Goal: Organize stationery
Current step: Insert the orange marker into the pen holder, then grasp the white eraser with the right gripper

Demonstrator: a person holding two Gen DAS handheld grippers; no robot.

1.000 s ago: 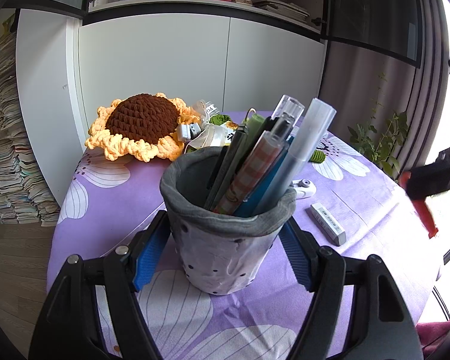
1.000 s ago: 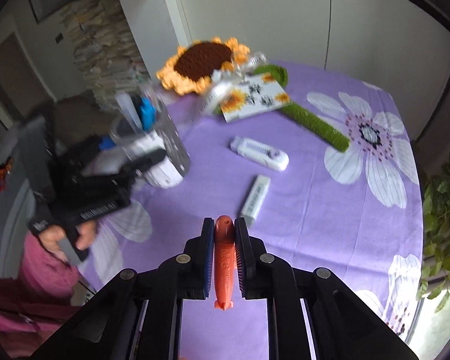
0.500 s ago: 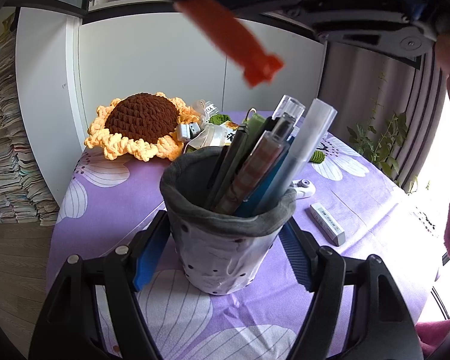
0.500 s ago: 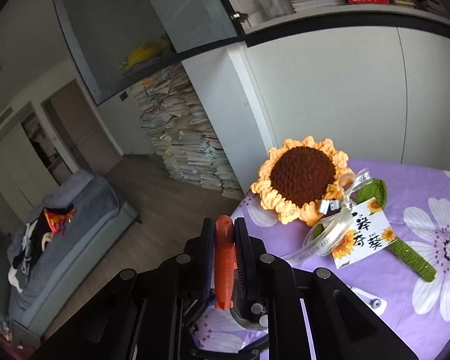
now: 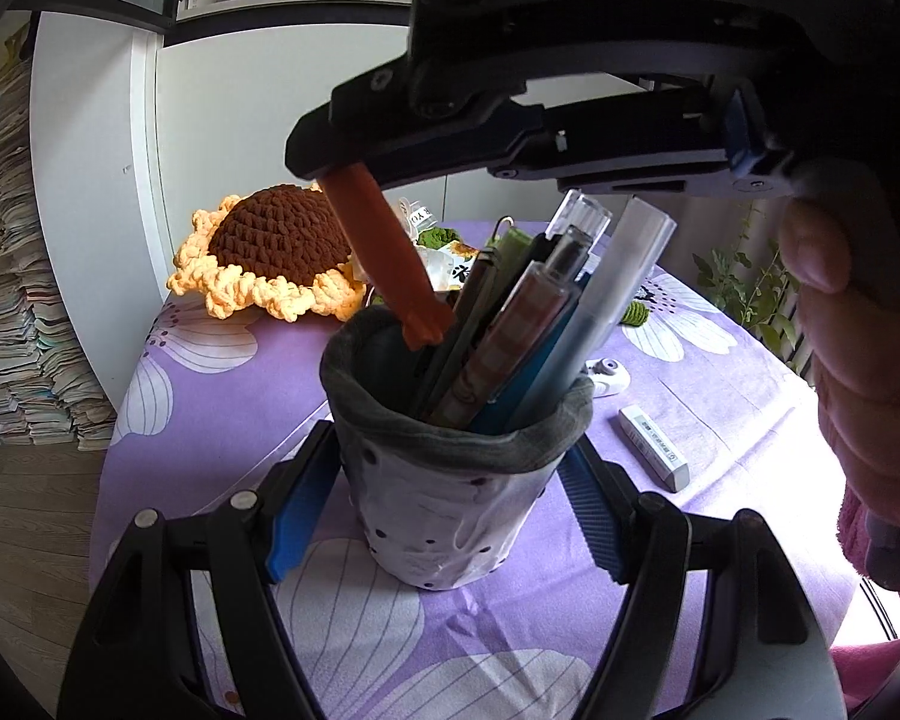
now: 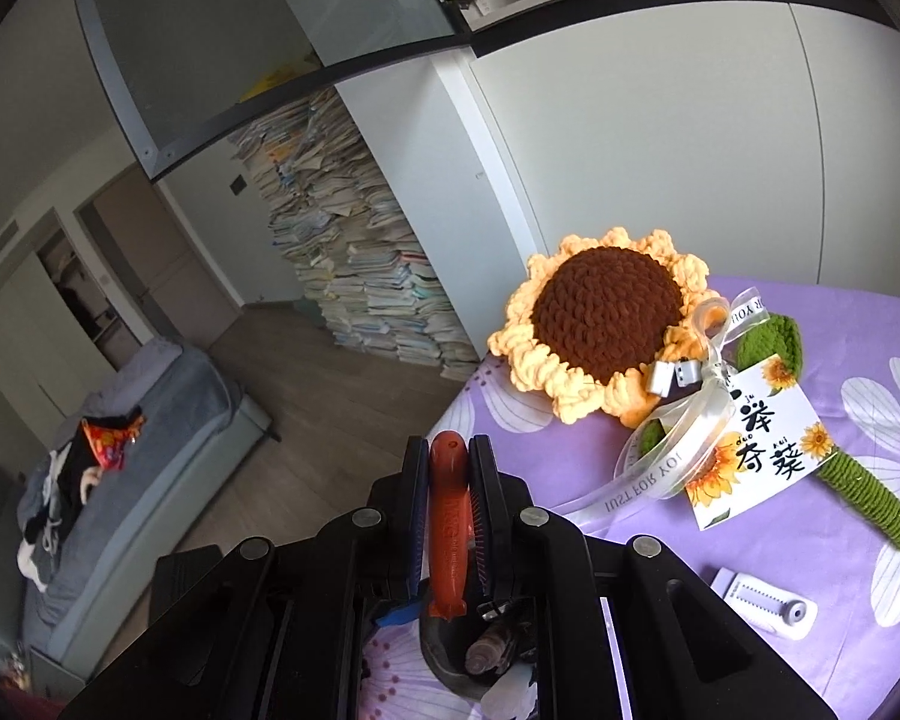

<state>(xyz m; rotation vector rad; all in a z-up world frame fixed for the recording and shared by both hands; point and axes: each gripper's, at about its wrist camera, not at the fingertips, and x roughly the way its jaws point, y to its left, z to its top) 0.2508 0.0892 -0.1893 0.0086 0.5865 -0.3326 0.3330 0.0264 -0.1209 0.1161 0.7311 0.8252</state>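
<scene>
A grey fabric pen holder point(image 5: 450, 504) with dark dots stands on the purple table, with several pens in it. My left gripper point(image 5: 444, 510) is shut on its sides. My right gripper point(image 6: 448, 462) is shut on an orange pen-like tool point(image 6: 448, 528) and holds it above the holder; it also shows from the left wrist point(image 5: 324, 165). The orange tool point(image 5: 390, 258) slants down, its lower end at the holder's far-left rim, beside the pens. From the right wrist the holder's opening point(image 6: 480, 654) lies just under the tool's lower end.
A crocheted sunflower point(image 6: 606, 324) with a card and ribbon lies at the table's back. A white eraser point(image 5: 654, 447) and a small white correction tape point(image 5: 606, 375) lie right of the holder. The purple flowered tablecloth point(image 5: 222, 372) ends at the left; book stacks stand on the floor beyond.
My right gripper has come down over the holder with the orange tool, from high above the table to the holder's rim. The left gripper and holder have not moved.
</scene>
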